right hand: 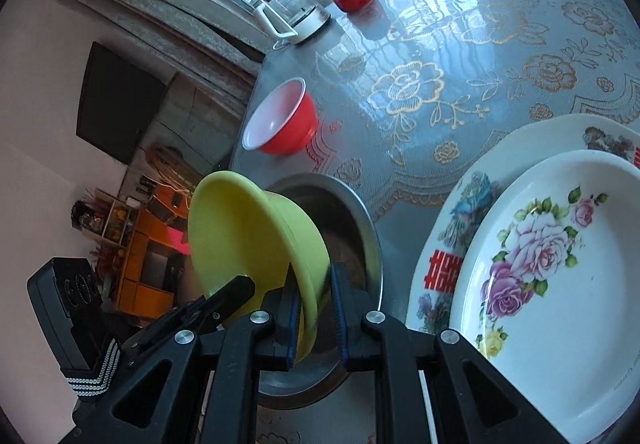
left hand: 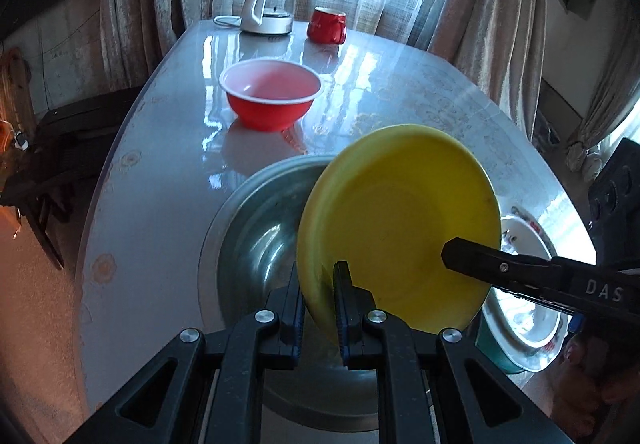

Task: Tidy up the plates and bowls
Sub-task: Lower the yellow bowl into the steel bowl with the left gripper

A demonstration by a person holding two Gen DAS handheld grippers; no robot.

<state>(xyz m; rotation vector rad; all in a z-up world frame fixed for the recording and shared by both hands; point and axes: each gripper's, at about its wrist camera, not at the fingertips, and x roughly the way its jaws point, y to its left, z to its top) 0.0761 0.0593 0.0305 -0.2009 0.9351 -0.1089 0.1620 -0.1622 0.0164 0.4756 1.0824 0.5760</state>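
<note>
You are gripping the yellow bowl [left hand: 400, 220] by its rim with both tools at once. In the left wrist view the left gripper [left hand: 319, 304] is clenching its fingers on the rim at lower centre, the bowl tipped on edge and facing right. In the right wrist view the right gripper [right hand: 312, 308] is straddling the opposite rim; the near pad is touching, but the gap on the far side makes it hard to say whether that grip is fully closed.

Just behind the yellow bowl the steel basin [left hand: 256, 240] is sitting on the table [left hand: 152, 172], and the bowl is hanging over it. At lower right of the right wrist view the rose plate [right hand: 560, 268] is lying on the bird plate [right hand: 464, 216].

Farther up, the red bowl [left hand: 270, 94] is standing alone at centre; the kettle [left hand: 268, 4] and red mug [left hand: 326, 25] are waiting near the window.

The risk here is the two-point hold — if one side is letting go early or pulling differently, the thin slick rim could twist out and clatter into the basin.
</note>
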